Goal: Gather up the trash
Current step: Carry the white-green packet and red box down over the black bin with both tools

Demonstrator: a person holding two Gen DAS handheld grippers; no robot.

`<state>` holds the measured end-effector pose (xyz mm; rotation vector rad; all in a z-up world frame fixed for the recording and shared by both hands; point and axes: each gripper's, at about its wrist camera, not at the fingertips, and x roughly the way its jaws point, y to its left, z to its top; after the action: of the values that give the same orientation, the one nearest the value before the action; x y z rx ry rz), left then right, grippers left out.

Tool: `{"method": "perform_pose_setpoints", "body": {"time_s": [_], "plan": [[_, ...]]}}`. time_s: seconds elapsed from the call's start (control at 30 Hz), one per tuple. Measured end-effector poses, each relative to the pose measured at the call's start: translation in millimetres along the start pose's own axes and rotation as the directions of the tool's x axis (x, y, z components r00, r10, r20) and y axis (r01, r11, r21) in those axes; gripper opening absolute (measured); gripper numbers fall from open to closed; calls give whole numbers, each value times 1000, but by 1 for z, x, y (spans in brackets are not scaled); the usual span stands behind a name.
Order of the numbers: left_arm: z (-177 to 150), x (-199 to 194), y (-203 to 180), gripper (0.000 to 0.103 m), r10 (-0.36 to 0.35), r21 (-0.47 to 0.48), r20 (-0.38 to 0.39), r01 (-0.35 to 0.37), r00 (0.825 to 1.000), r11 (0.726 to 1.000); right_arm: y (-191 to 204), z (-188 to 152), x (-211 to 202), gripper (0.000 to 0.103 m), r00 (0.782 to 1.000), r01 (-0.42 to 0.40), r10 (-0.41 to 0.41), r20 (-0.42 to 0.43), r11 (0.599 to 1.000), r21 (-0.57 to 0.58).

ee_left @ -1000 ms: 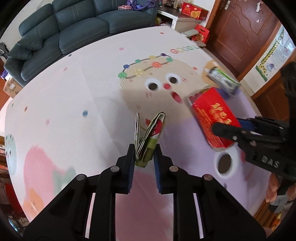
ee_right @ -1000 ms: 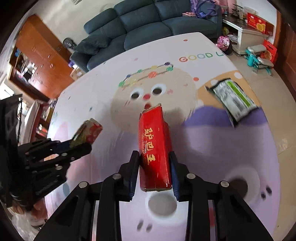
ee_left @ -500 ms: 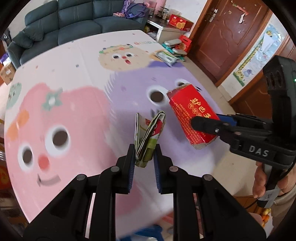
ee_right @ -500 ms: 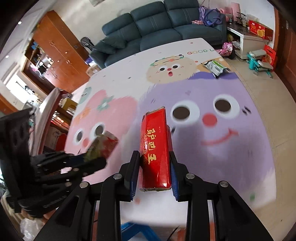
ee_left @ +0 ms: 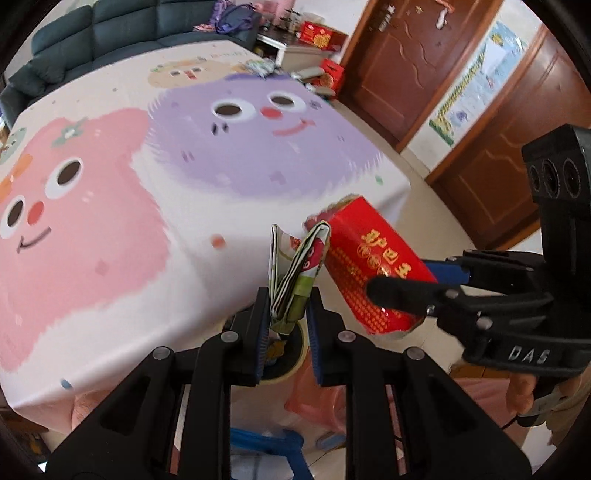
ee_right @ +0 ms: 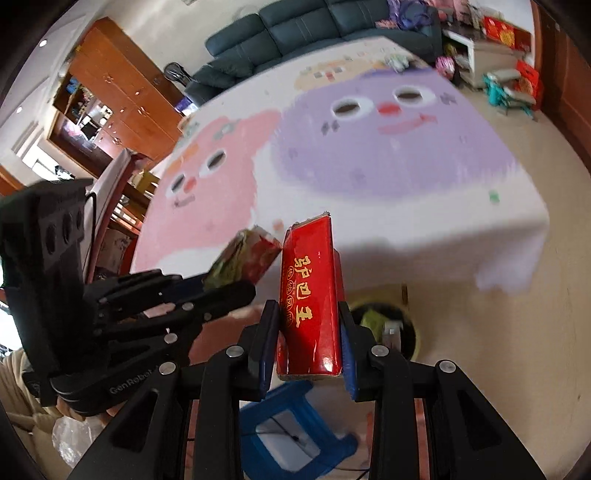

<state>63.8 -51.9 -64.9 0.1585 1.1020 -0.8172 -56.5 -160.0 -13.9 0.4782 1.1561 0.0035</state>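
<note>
My left gripper (ee_left: 286, 317) is shut on a folded snack wrapper (ee_left: 297, 273), white and green with a red fruit print; the wrapper also shows in the right wrist view (ee_right: 245, 260). My right gripper (ee_right: 308, 332) is shut on a flattened red box with gold characters (ee_right: 310, 299); the box also shows in the left wrist view (ee_left: 373, 269). Both are held past the table's near edge, above the floor. A round trash bin (ee_right: 384, 325) with trash inside stands on the floor under the red box; part of its rim (ee_left: 301, 356) shows below the wrapper.
The table (ee_left: 184, 177) carries a cartoon-face cloth, with a green-white snack bag (ee_left: 260, 68) at its far end. A blue stool (ee_right: 295, 432) and a pink stool (ee_left: 314, 391) stand on the floor below. A dark sofa (ee_right: 314, 22) and a wooden door (ee_left: 399, 55) lie beyond.
Both grippers have pulled back from over the table to beyond its near edge, each keeping its item. The trash bin and the stools have come into view below.
</note>
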Motion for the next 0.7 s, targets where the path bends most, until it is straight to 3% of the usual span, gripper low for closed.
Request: {"method": "perform_pose_setpoints", "body": {"time_s": [0.13,0.37,0.5,0.6,0.7], "plan": [[-23,14,-12,16,3,11,-16,-3,1000,1000,-19,-35,20,30,999,24,-23,-43,999,36],[-56,57,-18,16,37,19,-48,-36,998,999,-59,-64,69,30,990,88,-76,-116,991,96],[-70,90,-6,16,9,-64,-103,-15,995,998,-86,-73,111,30,982,131,-112,-153,984,120],[-77,110,9,16,50,-137,-86,-62,995,989,-97,-77,128,30,977,151,-131,-166,982,114],[-90,137,15,16,103,-138,-117,-119,988,983,-105,-82,142,30,975,147,-123,-184,981,124]]}}
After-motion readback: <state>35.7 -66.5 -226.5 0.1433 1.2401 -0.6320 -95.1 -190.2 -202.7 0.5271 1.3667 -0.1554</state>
